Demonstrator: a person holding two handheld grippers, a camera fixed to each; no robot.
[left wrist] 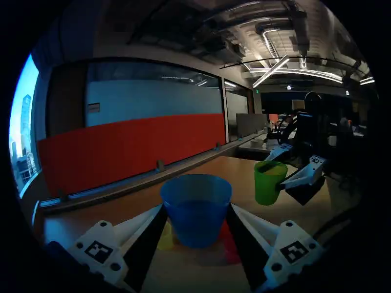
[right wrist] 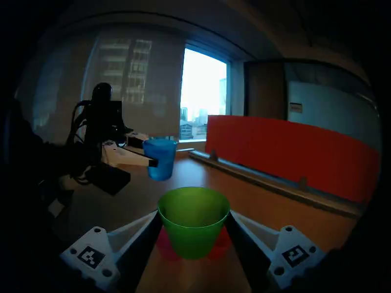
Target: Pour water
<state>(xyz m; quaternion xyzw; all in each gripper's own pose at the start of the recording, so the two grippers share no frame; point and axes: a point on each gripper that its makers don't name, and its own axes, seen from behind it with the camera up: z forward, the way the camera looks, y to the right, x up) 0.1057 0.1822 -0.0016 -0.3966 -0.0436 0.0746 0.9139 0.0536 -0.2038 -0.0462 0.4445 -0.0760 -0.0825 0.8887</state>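
Note:
A translucent blue cup (left wrist: 196, 207) stands upright between my left gripper's (left wrist: 196, 217) white fingers, which press on both its sides; a darker band low in it looks like water. Farther right over the wooden table (left wrist: 234, 171), the right gripper (left wrist: 274, 171) holds a green cup (left wrist: 268, 184) upright. In the right gripper view the same green cup (right wrist: 194, 224) sits clamped in my right gripper (right wrist: 194, 219), and its inside looks empty. Beyond it to the left, the left gripper (right wrist: 152, 154) carries the blue cup (right wrist: 160, 158). The two cups are apart.
A red partition (left wrist: 132, 146) on a metal rail runs along the table's far edge, with a glass wall above it. A window (right wrist: 203, 97) is at the end of the room. Dark gear and cables (right wrist: 100, 127) surround the hand behind the left gripper.

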